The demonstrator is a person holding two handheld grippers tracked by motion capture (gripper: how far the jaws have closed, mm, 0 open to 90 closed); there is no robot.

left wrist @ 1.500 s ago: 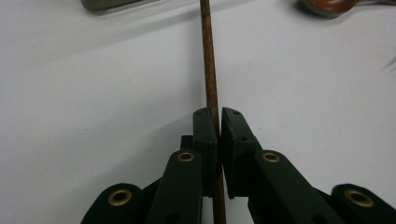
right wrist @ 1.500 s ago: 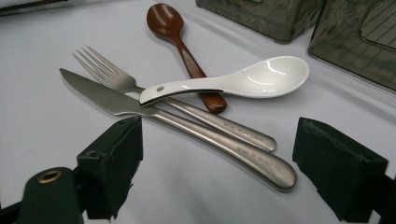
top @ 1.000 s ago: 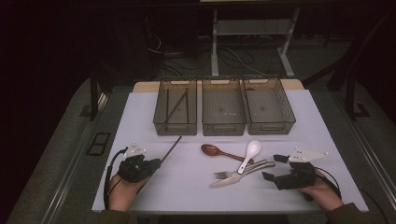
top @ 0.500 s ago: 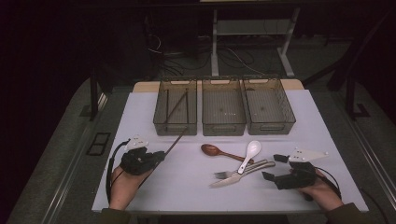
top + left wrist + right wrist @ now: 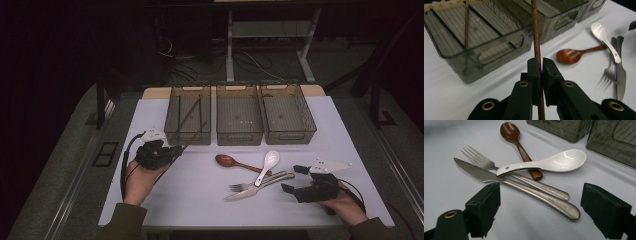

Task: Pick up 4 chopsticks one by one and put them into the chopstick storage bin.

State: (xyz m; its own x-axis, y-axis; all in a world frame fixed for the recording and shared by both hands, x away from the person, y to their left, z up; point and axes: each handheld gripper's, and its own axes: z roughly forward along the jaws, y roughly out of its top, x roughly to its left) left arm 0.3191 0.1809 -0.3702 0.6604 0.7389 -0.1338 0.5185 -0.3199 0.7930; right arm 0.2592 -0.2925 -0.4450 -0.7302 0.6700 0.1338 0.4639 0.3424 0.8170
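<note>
With chopsticks already lying in the left bin (image 5: 188, 120), the left claw (image 5: 541, 65) is clamped on another chopstick (image 5: 535, 32) near it — the right claw (image 5: 540, 207) stands apart, spoons (image 5: 267, 162), fork (image 5: 250, 184) and knife (image 5: 255, 188) unsorted on the counter (image 5: 200, 200).

Dark brown chopstick (image 5: 535, 32) pinched in the black left tool (image 5: 541, 68). Smoky grey, ribbed bins (image 5: 239, 116) on a pale lilac-white worktop (image 5: 200, 195). A reddish-brown wooden spoon (image 5: 517, 141), a glossy white spoon (image 5: 554, 162), a silver fork (image 5: 489, 165) and knife (image 5: 506, 181). Right tool (image 5: 541, 211) black too, brass rivets glinting.
</note>
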